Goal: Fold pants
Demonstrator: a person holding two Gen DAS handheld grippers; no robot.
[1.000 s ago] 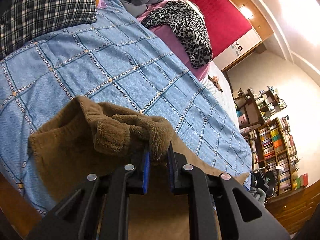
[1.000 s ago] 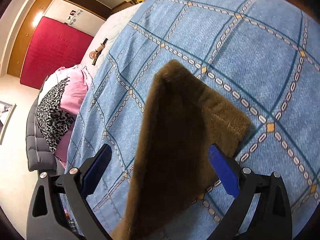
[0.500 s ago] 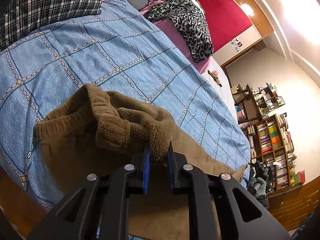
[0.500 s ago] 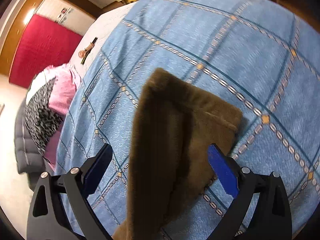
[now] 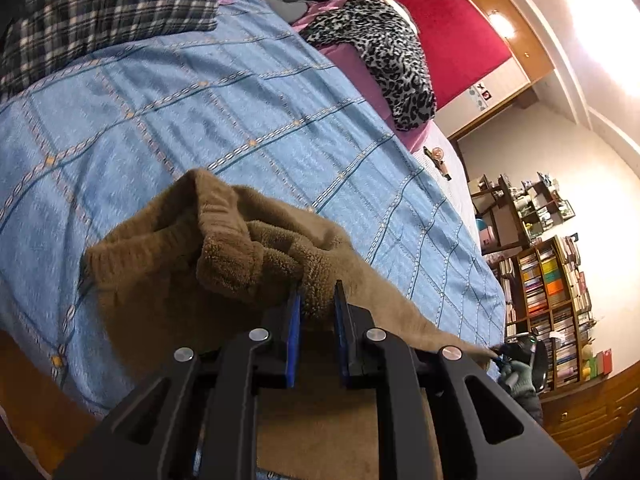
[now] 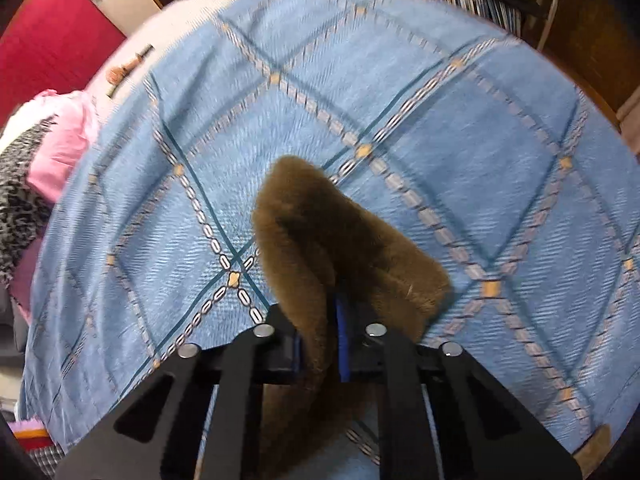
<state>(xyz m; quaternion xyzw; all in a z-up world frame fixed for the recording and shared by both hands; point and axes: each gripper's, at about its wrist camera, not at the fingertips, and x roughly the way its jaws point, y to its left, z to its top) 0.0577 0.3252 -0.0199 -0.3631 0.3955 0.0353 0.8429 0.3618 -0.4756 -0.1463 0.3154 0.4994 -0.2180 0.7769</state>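
Note:
The brown fleece pants (image 5: 168, 280) lie on the blue patterned bedspread (image 5: 200, 120). My left gripper (image 5: 316, 304) is shut on the bunched waistband end, which is lifted a little off the bed. In the right wrist view my right gripper (image 6: 320, 320) is shut on the leg end of the pants (image 6: 340, 240), which folds up between the blue pads. The right gripper also shows far off in the left wrist view (image 5: 516, 360), at the leg tip. The stretch of pants under each gripper is hidden.
A plaid pillow (image 5: 100, 12) lies at the bed's head. A leopard-print cloth (image 5: 392, 48) on pink bedding lies beyond. Bookshelves (image 5: 548, 280) stand past the bed's foot. The bed's wooden edge (image 5: 24, 380) is close on the left.
My right gripper has closed from wide open onto the leg end of the pants. My left gripper keeps its hold on the waistband and has shifted slightly.

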